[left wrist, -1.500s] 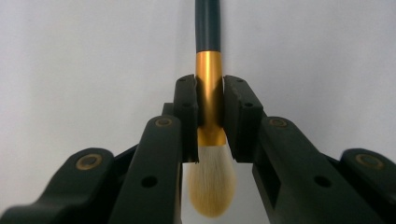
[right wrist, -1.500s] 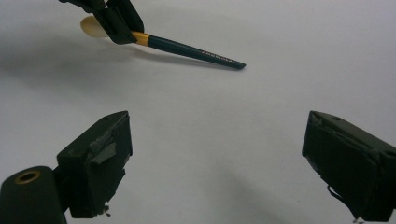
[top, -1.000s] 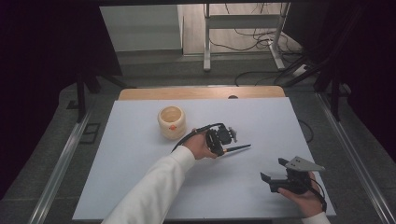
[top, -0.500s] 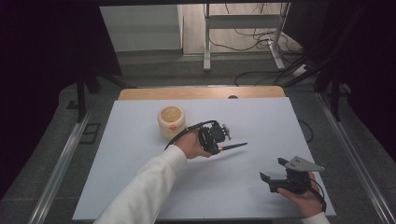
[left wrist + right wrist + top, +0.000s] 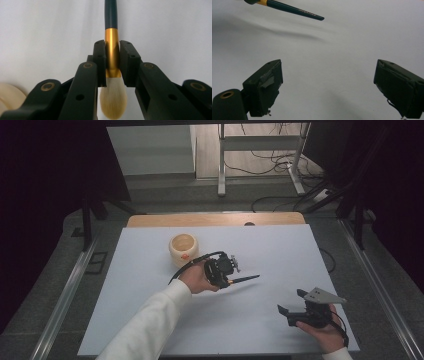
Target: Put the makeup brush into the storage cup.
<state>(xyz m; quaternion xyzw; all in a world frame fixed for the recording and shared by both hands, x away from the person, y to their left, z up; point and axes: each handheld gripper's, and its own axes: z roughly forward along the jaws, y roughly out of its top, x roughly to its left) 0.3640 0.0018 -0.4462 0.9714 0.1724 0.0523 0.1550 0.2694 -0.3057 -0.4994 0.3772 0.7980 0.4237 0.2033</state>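
Jaws first: we see the left gripper [image 5: 112,62] pinching the makeup brush [image 5: 111,50] by its gold ferrule, and the right gripper [image 5: 327,87] spread wide with nothing between. We count one white table [image 5: 280,245], one cream bowl [image 5: 183,249] just left of the left gripper, one brush. Brush look: dark green handle, gold band, pale bristle tuft. In the high view, held above the table's middle, its long axis runs roughly level, handle tip to the right, bristles toward the hand.
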